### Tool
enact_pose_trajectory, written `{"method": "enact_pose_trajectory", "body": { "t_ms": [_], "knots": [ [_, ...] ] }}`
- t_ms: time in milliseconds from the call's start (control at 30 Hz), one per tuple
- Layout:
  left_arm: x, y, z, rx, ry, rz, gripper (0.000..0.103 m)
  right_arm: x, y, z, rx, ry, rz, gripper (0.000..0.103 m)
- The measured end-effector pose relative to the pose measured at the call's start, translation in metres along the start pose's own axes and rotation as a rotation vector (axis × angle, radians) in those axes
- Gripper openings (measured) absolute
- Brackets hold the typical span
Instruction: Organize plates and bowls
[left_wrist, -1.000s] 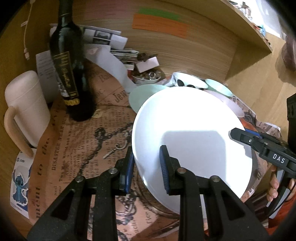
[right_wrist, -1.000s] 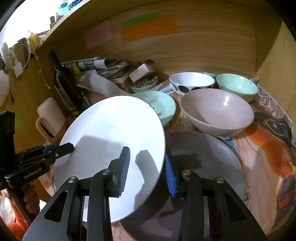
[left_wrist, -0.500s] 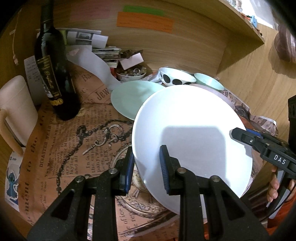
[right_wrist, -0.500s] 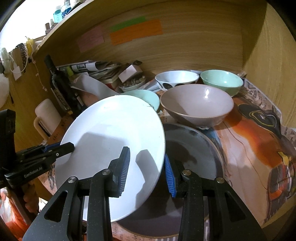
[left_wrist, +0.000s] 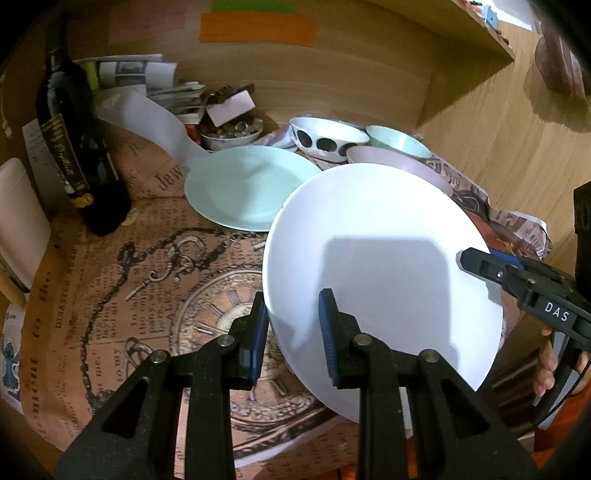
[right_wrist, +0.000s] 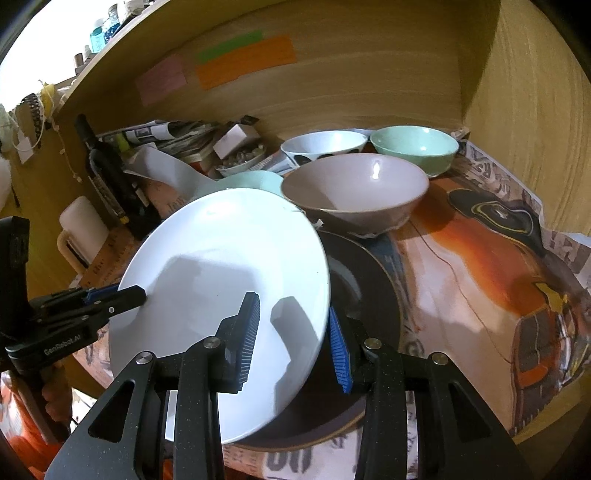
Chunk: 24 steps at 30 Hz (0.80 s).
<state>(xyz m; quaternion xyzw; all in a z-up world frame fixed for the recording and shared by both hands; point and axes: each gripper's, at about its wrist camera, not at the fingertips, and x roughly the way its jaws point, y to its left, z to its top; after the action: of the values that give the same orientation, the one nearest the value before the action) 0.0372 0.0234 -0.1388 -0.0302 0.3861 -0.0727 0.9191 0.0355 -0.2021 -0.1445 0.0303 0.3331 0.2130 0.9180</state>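
Observation:
Both grippers hold one large white plate (left_wrist: 380, 258) by opposite edges, above the table. My left gripper (left_wrist: 291, 332) is shut on its left rim; my right gripper (right_wrist: 295, 332) is shut on its right rim. In the right wrist view the white plate (right_wrist: 221, 280) is tilted over a dark plate (right_wrist: 369, 302) that lies on the table. Behind stand a mauve bowl (right_wrist: 354, 192), a mint bowl (right_wrist: 413, 147) and a white bowl with dark spots (right_wrist: 325, 146). A mint plate (left_wrist: 247, 184) lies flat at the middle back.
A dark wine bottle (left_wrist: 77, 147) stands at the left, next to a cream mug (left_wrist: 18, 221). Papers and a small dish of bits (left_wrist: 232, 133) crowd the back corner. Wooden walls close the back and right. Printed paper (left_wrist: 110, 295) covers the table.
Both grippers have carried the white plate back toward the table's front edge. The bottle, bowls and mint plate now sit farther off, and more of the mint plate shows.

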Motion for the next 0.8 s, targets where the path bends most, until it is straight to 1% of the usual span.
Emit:
{"method": "enact_pose_trajectory", "body": {
  "t_ms": [300, 800],
  "knots": [
    [0.011, -0.017, -0.004, 0.036, 0.033, -0.002, 0.027, 0.003, -0.016, -0.005, 0.024, 0.024, -0.009, 0.033],
    [0.024, -0.02, -0.006, 0.069, 0.057, 0.002, 0.028, 0.014, -0.025, -0.008, 0.032, 0.084, -0.018, 0.033]
  ]
}}
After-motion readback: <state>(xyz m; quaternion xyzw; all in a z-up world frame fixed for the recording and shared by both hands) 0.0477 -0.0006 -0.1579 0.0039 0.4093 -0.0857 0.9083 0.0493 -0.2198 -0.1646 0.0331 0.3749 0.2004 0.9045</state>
